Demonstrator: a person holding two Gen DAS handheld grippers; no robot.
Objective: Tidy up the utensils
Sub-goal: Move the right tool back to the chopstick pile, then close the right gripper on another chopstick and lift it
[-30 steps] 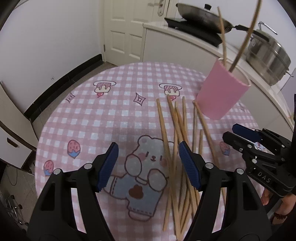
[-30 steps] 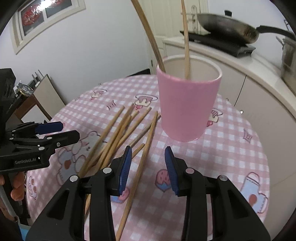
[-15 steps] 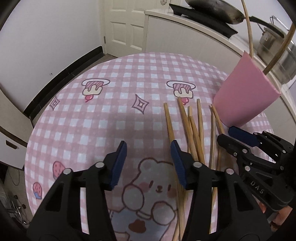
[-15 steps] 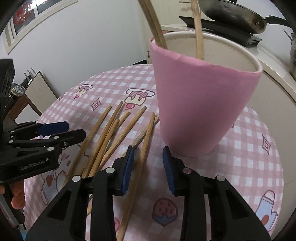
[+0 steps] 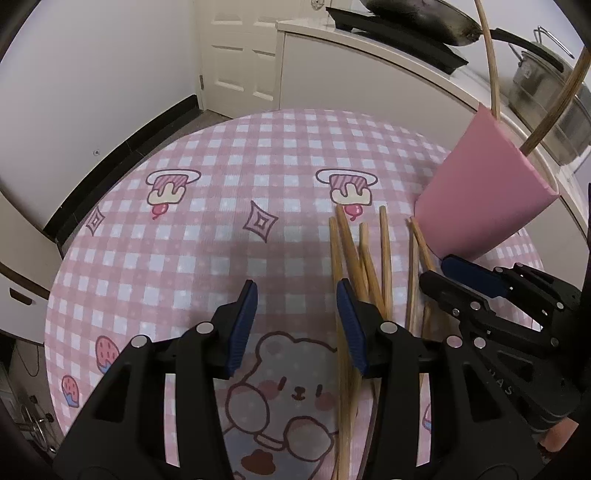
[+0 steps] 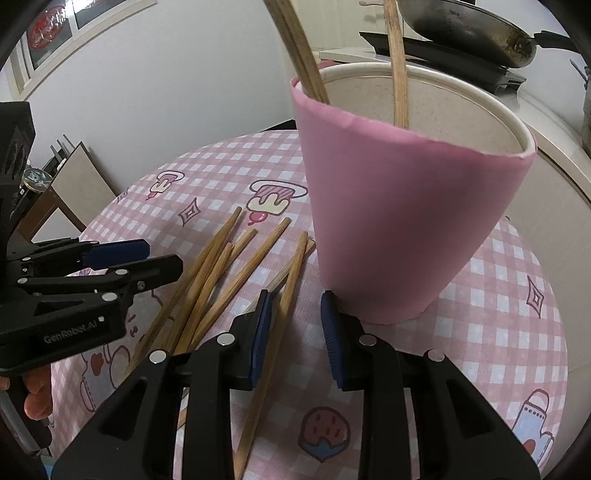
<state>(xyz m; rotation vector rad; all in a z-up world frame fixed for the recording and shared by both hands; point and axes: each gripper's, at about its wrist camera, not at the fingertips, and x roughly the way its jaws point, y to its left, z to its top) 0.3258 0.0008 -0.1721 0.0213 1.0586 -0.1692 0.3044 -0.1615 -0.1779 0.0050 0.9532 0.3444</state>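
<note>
Several wooden chopsticks [image 5: 369, 258] lie loose on the pink checked tablecloth [image 5: 207, 236], just left of a pink cup [image 5: 484, 199] that holds two upright chopsticks [image 6: 399, 66]. My left gripper [image 5: 295, 291] is open and empty, low over the cloth, its right finger at the left edge of the pile. My right gripper [image 6: 295, 306] is open and empty, with one chopstick [image 6: 280, 314] lying between its fingers and its right finger close to the cup's base [image 6: 388, 236]. Each gripper shows in the other's view: the right [image 5: 461, 280] and the left [image 6: 133, 258].
The round table's edge [image 5: 66, 258] curves close on the left. A counter behind carries a frying pan [image 5: 413, 14] on a hob and a steel pot [image 5: 546, 85]. A white door [image 5: 240, 55] stands at the back.
Both grippers have moved forward and lower toward the chopstick pile and cup. The left gripper's jaws have narrowed. The right gripper now straddles one chopstick beside the cup.
</note>
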